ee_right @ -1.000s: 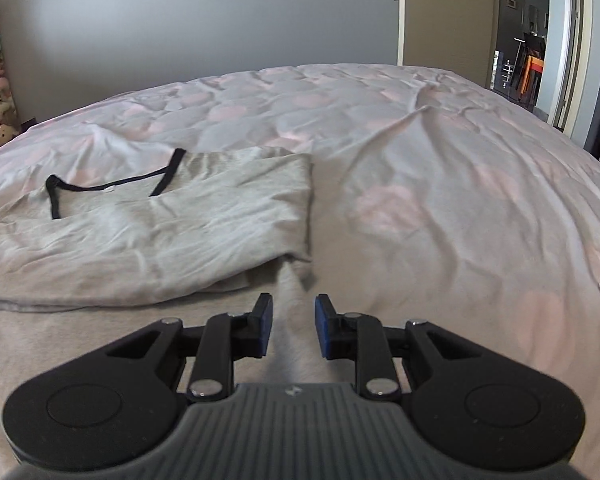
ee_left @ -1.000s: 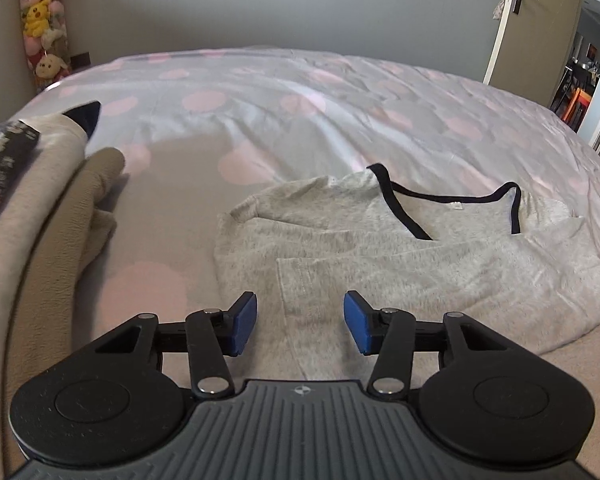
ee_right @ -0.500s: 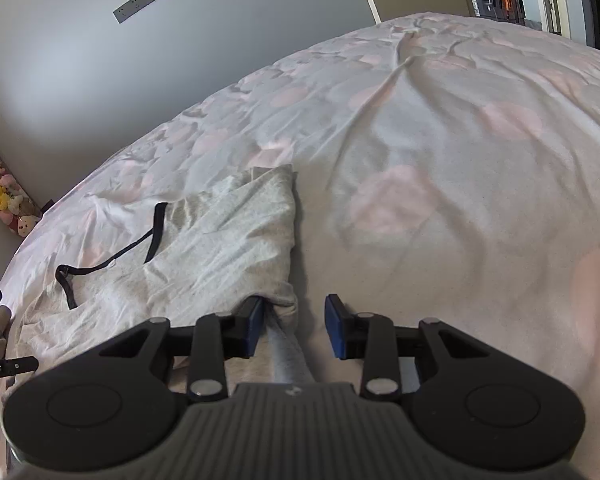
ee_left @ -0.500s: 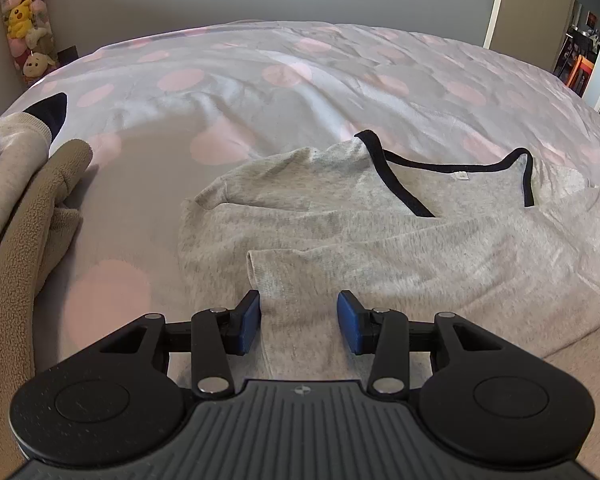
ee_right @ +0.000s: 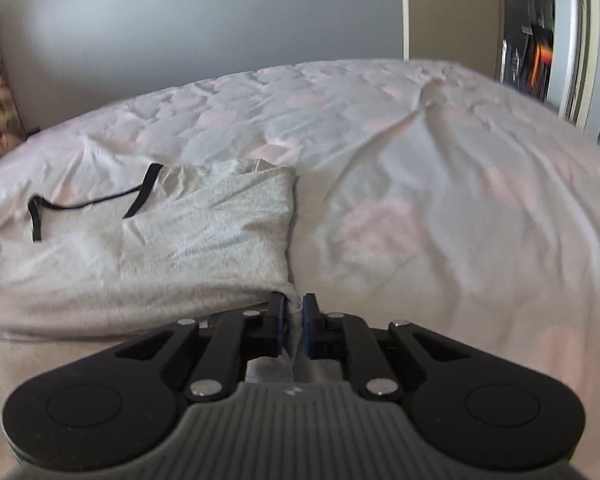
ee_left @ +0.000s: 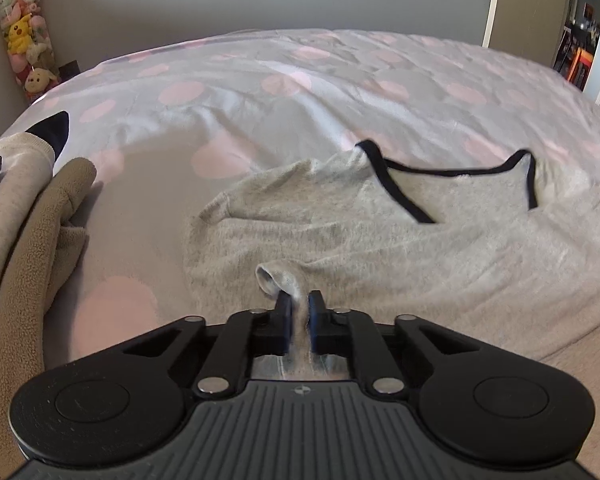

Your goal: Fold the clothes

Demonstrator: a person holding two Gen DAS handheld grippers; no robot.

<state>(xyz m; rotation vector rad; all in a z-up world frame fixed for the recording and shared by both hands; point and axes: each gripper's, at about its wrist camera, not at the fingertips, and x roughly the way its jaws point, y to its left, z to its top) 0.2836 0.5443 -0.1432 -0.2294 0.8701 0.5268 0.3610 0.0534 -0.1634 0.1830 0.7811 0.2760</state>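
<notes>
A light grey T-shirt (ee_left: 380,240) with a black-trimmed neckline (ee_left: 452,172) lies partly folded on the bed. My left gripper (ee_left: 299,306) is shut on a bunched fold of the shirt's near left edge, and cloth sticks up between the blue pads. In the right wrist view the same grey T-shirt (ee_right: 172,248) spreads to the left, neckline (ee_right: 92,200) far left. My right gripper (ee_right: 295,310) is shut on the shirt's near right corner, with grey cloth pinched between its fingers.
The bed cover (ee_left: 260,92) is pale grey with pink dots and is wrinkled (ee_right: 420,152). A pile of beige and tan garments (ee_left: 24,220) lies at the left. Plush toys (ee_left: 24,40) hang on the far left wall. An open door (ee_right: 540,40) stands at the right.
Both grippers moved onto the shirt's near edge and closed from open. The left now pinches a raised fold; the right pinches the near right corner.
</notes>
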